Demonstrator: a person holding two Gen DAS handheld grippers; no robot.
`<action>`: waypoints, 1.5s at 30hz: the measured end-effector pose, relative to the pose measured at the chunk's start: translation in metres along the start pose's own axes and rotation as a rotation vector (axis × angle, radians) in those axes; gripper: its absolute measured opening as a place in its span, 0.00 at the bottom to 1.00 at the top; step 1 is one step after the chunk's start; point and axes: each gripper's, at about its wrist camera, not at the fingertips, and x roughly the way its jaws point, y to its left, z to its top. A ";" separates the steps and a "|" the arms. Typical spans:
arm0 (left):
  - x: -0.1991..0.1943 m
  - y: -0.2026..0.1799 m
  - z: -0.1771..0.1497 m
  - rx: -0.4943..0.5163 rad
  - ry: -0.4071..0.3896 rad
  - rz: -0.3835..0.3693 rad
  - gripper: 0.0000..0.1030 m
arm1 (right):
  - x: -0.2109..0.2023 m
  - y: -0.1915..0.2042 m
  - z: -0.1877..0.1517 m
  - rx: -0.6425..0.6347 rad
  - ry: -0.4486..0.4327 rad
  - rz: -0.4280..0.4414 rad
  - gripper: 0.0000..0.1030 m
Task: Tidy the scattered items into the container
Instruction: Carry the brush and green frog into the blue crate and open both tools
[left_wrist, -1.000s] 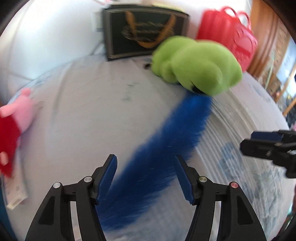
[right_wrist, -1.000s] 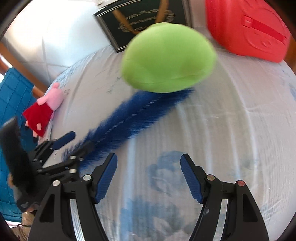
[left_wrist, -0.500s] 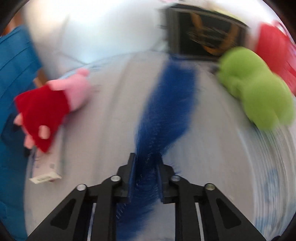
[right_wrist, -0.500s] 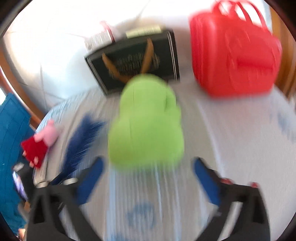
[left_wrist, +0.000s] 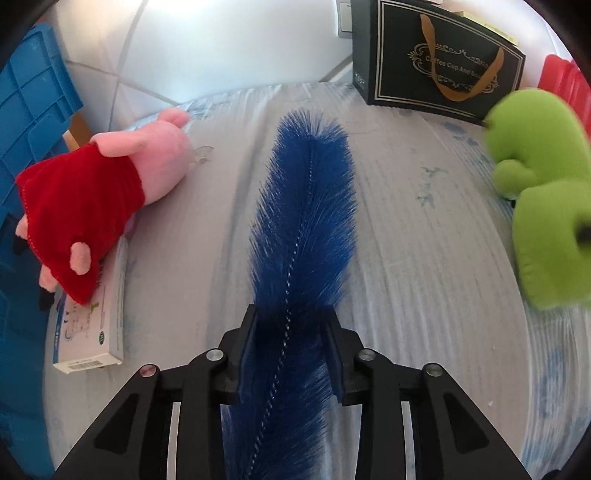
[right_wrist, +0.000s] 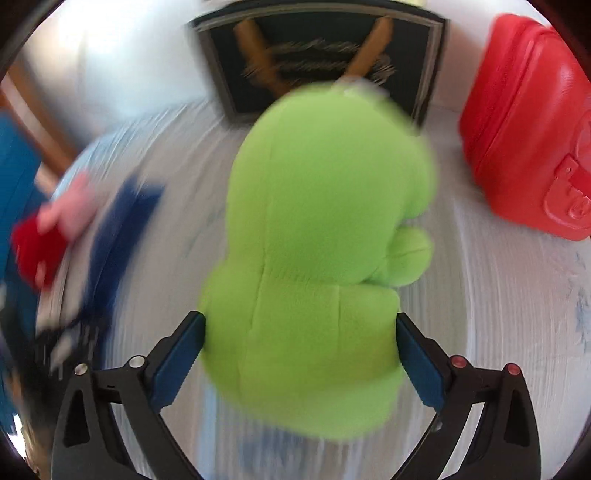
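Observation:
A long blue feather-like duster (left_wrist: 303, 221) lies on the pale bedsheet (left_wrist: 424, 258), pointing away from me. My left gripper (left_wrist: 290, 321) has its pads against the bristles on both sides, which stay squeezed while the jaws are opening. A green plush toy (right_wrist: 325, 221) fills the right wrist view. My right gripper (right_wrist: 299, 325) stands wide open around its lower end, one pad at each side. The same green plush (left_wrist: 543, 206) shows blurred at the right of the left wrist view. A blue plastic crate (left_wrist: 33, 110) stands off the bed's left edge.
A pink pig plush in a red dress (left_wrist: 110, 184) lies at the left, partly on a white carton (left_wrist: 92, 332). A black gift bag (left_wrist: 436, 62) and a red bag (right_wrist: 528, 129) stand at the far edge against the white wall.
My left gripper shut on the duster, swung it left away from the green plush, and its jaws have since parted a little. My right gripper opened wide and moved over the green plush.

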 end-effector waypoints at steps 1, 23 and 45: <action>0.001 0.000 0.002 0.000 0.002 -0.005 0.31 | -0.004 0.002 -0.009 -0.016 0.018 -0.001 0.98; -0.080 -0.006 -0.007 0.032 -0.132 -0.034 0.13 | -0.007 0.003 -0.035 0.166 -0.080 0.190 0.86; -0.386 0.122 -0.023 -0.142 -0.546 0.172 0.11 | -0.230 0.133 -0.059 -0.076 -0.400 0.468 0.80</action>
